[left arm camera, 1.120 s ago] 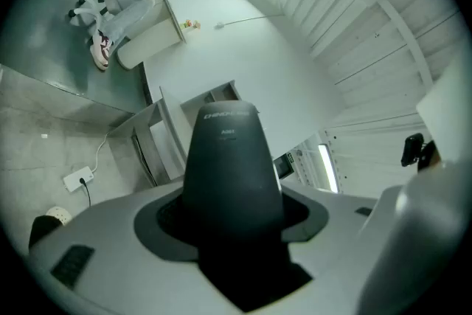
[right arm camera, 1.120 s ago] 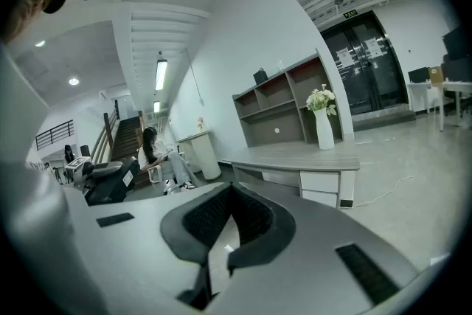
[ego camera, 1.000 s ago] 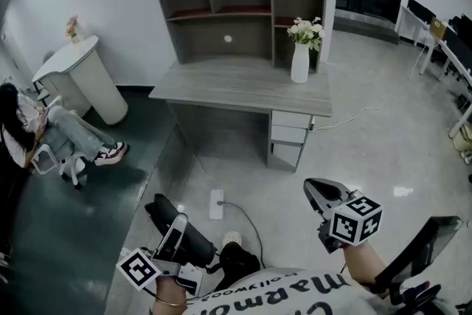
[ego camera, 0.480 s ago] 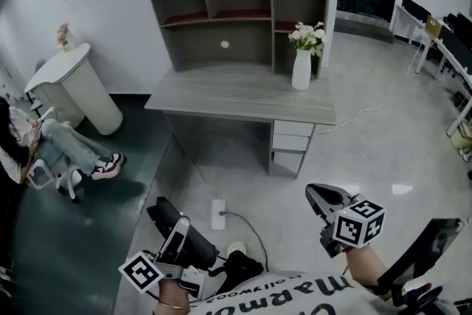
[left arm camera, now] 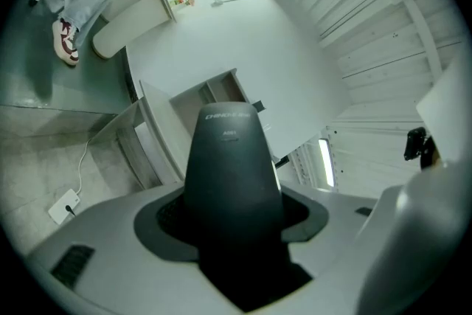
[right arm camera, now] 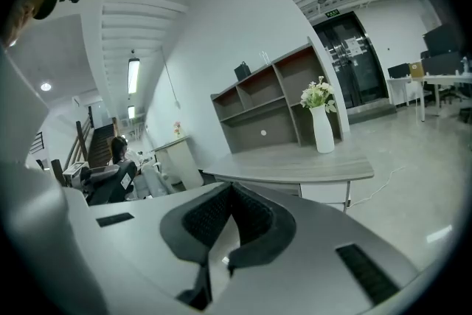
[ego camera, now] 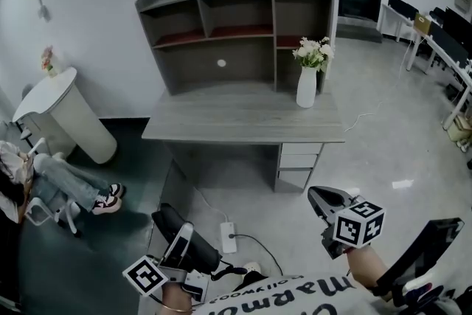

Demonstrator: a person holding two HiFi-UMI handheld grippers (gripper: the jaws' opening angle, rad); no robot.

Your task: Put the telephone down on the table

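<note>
While your left gripper (ego camera: 183,238) is clamped on the black telephone (ego camera: 168,221), that telephone sits low at the bottom left of the head view, above the floor and well apart from the table (ego camera: 243,122). Look into the left gripper view and you see its dark body filling the space between the jaws, rounded end pointing away from you, with both jaws pressed on its sides.

Your right gripper (ego camera: 318,197) is at the lower right of the head view. Its jaws are together with nothing between them, and the dark pads (right arm camera: 203,214) meet at their tips in the right gripper view.

Ahead of you the grey table has drawers (ego camera: 299,158) under its right side and a shelf unit (ego camera: 236,26) along its back edge. A white vase (ego camera: 307,86) of flowers stands at the right rear of the tabletop. A power strip (ego camera: 228,237) lies on the floor between you and the table. A seated person (ego camera: 44,181) is at the far left, near a white rounded counter (ego camera: 66,114).
</note>
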